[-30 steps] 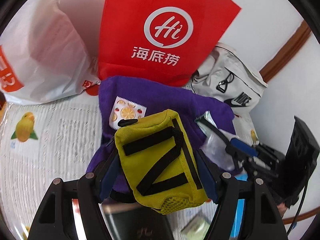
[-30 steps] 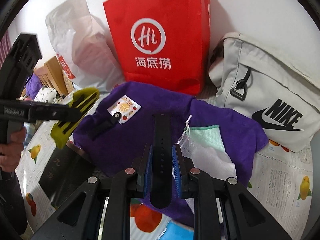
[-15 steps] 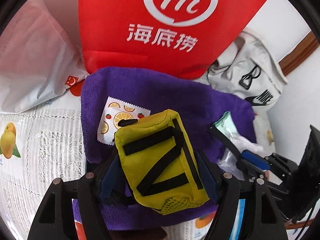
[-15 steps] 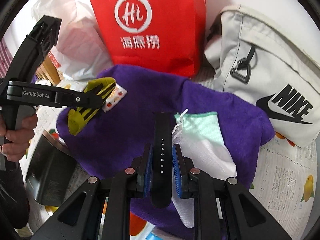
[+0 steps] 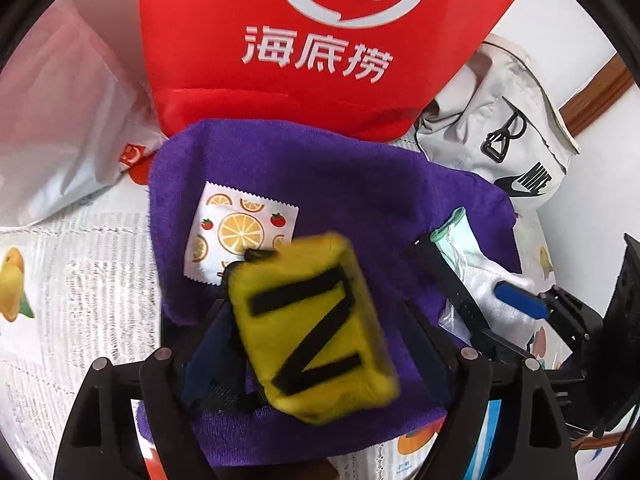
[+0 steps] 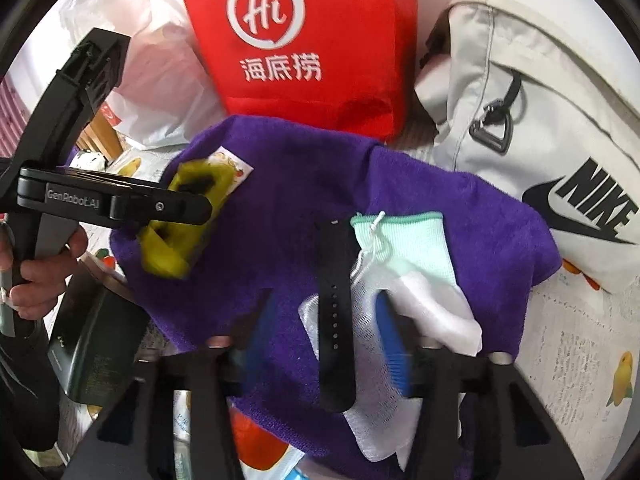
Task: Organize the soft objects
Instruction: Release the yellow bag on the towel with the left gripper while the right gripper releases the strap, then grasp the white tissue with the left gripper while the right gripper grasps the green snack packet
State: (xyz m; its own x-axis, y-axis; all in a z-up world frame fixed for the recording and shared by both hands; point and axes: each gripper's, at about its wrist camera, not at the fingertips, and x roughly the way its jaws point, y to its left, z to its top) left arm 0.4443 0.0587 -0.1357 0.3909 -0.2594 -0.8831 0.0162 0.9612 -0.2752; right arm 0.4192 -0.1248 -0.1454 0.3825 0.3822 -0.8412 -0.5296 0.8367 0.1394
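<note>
A purple towel (image 5: 332,168) (image 6: 304,200) lies spread on the table. A yellow pouch with black straps (image 5: 312,328) (image 6: 180,216) is blurred between the spread fingers of my left gripper (image 5: 316,332), just above the towel, no longer pinched. A black watch strap (image 6: 336,312) (image 5: 456,284) lies loose between the parted fingers of my right gripper (image 6: 328,336). A fruit-print sachet (image 5: 236,232), a mint and white sock (image 6: 408,256) and a white mesh bag (image 6: 372,384) lie on the towel.
A red paper bag (image 6: 304,40) stands behind the towel, a white plastic bag (image 5: 60,120) to its left, a grey Nike bag (image 6: 540,132) to its right. A dark box (image 6: 92,352) sits at the towel's left edge. The tablecloth (image 5: 80,300) has a fruit print.
Both grippers have opened. The yellow pouch has come loose from the left fingers and drops, tilting, onto the towel. The black strap has been let go over the towel by the sock.
</note>
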